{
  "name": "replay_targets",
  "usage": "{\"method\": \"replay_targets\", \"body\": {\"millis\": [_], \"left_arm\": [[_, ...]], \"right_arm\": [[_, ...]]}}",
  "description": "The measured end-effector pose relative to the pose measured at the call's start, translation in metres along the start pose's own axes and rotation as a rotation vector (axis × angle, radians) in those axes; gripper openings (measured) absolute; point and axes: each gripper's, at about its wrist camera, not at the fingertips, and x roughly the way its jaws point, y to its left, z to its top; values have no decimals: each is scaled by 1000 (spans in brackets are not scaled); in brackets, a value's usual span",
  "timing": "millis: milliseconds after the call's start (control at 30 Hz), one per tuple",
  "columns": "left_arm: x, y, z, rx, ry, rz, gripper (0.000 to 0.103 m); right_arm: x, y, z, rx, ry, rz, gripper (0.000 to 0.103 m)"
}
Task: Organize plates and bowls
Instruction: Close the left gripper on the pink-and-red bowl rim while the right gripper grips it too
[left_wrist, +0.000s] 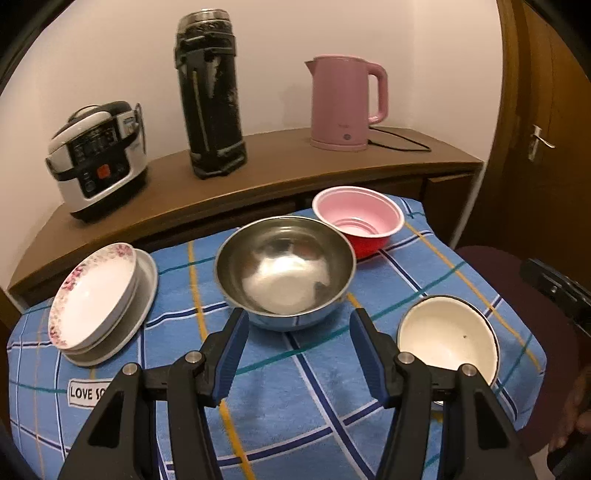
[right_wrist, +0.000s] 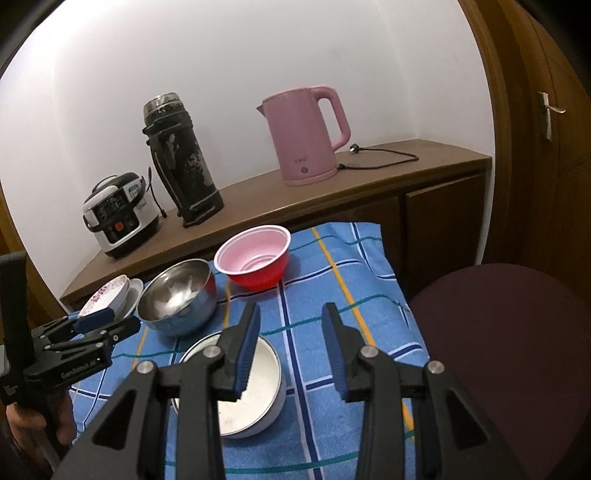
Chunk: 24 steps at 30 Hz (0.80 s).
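On the blue checked cloth (left_wrist: 314, 387) a steel bowl (left_wrist: 284, 266) stands in the middle. Behind it to the right is a red bowl (left_wrist: 358, 214) with a pink inside. A white enamel bowl (left_wrist: 443, 336) is at the near right. A flowered plate (left_wrist: 92, 295) leans on a pale plate at the left. My left gripper (left_wrist: 299, 317) is open just short of the steel bowl, holding nothing. My right gripper (right_wrist: 291, 312) is open over bare cloth. Its left finger partly hides the white bowl (right_wrist: 258, 373). The left gripper (right_wrist: 114, 321) shows near the plates (right_wrist: 110, 295).
A brown sideboard (left_wrist: 280, 162) behind the cloth carries a rice cooker (left_wrist: 99, 158), a black flask (left_wrist: 210, 96) and a pink kettle (left_wrist: 343, 103) with its cord. A dark maroon seat (right_wrist: 498, 350) stands to the right, with a wooden door (right_wrist: 546, 147) beyond it.
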Motion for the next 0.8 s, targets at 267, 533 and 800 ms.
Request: {"method": "replay_targets", "body": {"millis": [267,533,800], "left_arm": [[10,2,33,32,-26,38,60],[20,7,59,23,-27,-2,59],[51,8,86,31,18,-40,59]], "right_arm": [[11,0,17,7,-5,40,37],[30,0,35,1,12,58,37],[69,-9,50,64,128,119,37]]}}
